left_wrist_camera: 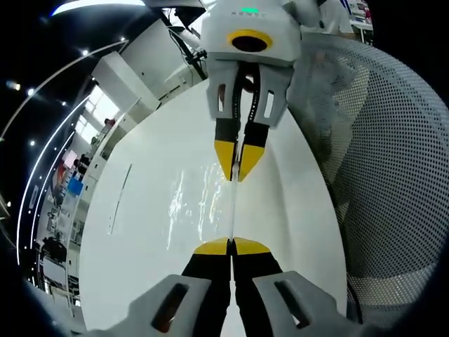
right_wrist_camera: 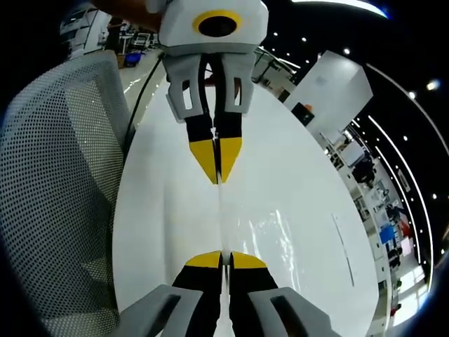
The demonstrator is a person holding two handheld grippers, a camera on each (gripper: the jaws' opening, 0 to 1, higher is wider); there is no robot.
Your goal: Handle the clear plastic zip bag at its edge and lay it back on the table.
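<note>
The clear plastic zip bag (left_wrist_camera: 203, 203) hangs stretched between my two grippers above the white table (left_wrist_camera: 298, 203); it shows mostly as glints and a thin taut edge. In the left gripper view my left gripper (left_wrist_camera: 231, 247) is shut on the bag's near edge. Facing it, my right gripper (left_wrist_camera: 237, 172) pinches the far edge. From the right gripper view, my right gripper (right_wrist_camera: 224, 258) is shut on the bag (right_wrist_camera: 270, 235), and my left gripper (right_wrist_camera: 219, 175) grips the opposite end over the table (right_wrist_camera: 161, 210).
A grey mesh chair (left_wrist_camera: 393, 175) stands close beside the table, also seen as the mesh chair (right_wrist_camera: 56, 175) in the right gripper view. White pillars and ceiling lights fill the room behind. A thin line marks the table top (left_wrist_camera: 119, 200).
</note>
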